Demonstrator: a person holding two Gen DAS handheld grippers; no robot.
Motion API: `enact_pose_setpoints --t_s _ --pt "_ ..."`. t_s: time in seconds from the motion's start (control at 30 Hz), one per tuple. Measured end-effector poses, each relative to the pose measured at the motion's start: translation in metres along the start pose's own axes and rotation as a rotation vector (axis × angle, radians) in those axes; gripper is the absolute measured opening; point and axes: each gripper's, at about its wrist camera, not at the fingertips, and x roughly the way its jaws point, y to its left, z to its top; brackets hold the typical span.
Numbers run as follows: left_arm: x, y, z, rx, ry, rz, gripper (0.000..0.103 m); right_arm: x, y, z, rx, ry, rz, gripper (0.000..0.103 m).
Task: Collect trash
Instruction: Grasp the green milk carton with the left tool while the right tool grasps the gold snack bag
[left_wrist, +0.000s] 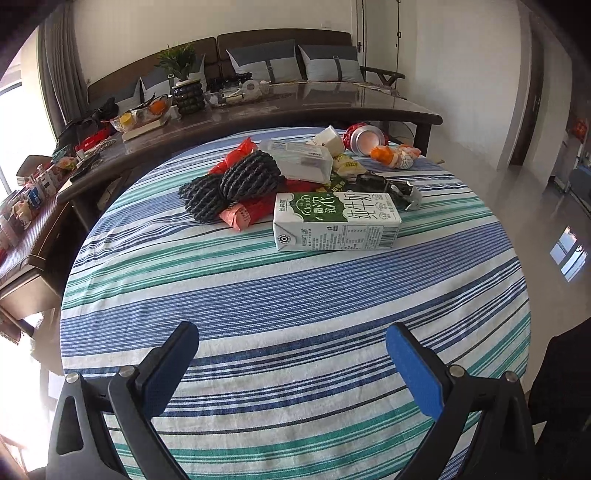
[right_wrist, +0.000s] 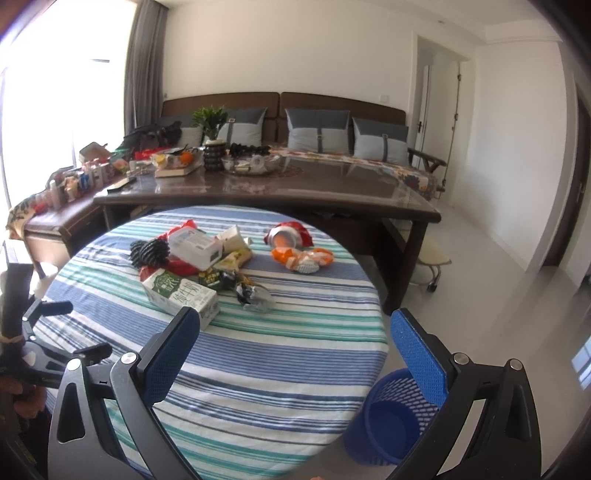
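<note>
Both tongs, left tongs (left_wrist: 291, 354) and right tongs (right_wrist: 291, 339), hang apart and empty short of the milk carton (left_wrist: 334, 221).
Nothing looks collected yet: beyond the carton on the striped table (left_wrist: 295, 295) lies the trash pile (left_wrist: 280, 170); the blue bin (right_wrist: 388, 417) stands on the floor, right of the carton. Likely next: close on the carton's narrow sides.

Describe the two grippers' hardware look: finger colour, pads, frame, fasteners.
Left gripper and right gripper look identical: two flat fingers with blue textured pads, set on black angular frames with triangular cut-outs and round silver fasteners at the pivots. No cables, markings or sleeves are visible.
</note>
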Motion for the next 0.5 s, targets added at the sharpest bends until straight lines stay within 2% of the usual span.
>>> enact_pose_setpoints --t_s 0.1,0.3,0.37,0.5 --pt "0.004 -0.001 0.029 0.107 -0.032 -0.132 0.103 0.006 -0.002 -0.003 0.007 0.018 0.010 0.103" --pt "0.024 -0.026 0.093 0.359 -0.071 -0.307 0.103 0.017 -0.009 -0.006 0.025 0.045 0.009 0.103" --pt "0.041 -0.035 0.107 0.419 -0.038 -0.358 0.103 0.020 -0.012 -0.008 0.029 0.056 0.002 0.103" --pt "0.080 -0.040 0.121 0.500 0.053 -0.384 0.103 0.028 -0.020 -0.014 0.042 0.088 -0.012 0.103"
